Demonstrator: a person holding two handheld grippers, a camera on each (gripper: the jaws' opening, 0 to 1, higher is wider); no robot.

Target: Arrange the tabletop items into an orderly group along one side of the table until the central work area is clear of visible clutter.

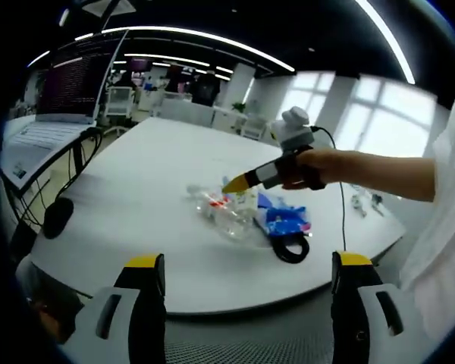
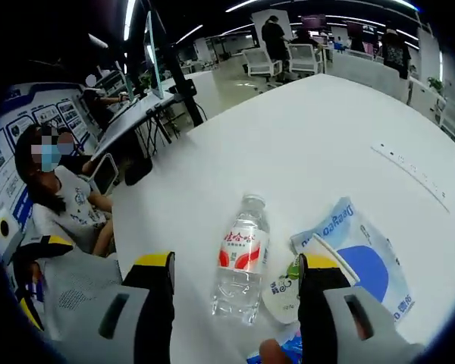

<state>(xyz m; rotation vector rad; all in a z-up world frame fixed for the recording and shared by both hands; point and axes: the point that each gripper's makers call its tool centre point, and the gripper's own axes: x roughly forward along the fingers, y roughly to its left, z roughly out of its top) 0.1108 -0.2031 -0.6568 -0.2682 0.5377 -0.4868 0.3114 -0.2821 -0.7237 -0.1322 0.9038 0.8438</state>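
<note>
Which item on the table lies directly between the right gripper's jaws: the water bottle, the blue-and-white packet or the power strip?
The water bottle, lying on its side with a red label, sits between the jaws. The blue-and-white packet lies beside it; the power strip is farther off.

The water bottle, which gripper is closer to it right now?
Right. The right gripper hangs open just over the bottle, which lies between its jaws. The left gripper is back off the table's edge, well short of it.

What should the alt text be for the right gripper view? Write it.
The right gripper, jaws open, hovers over a clear plastic water bottle lying on a white table, beside a blue-and-white packet. A seated person is at the table's left edge.
</note>
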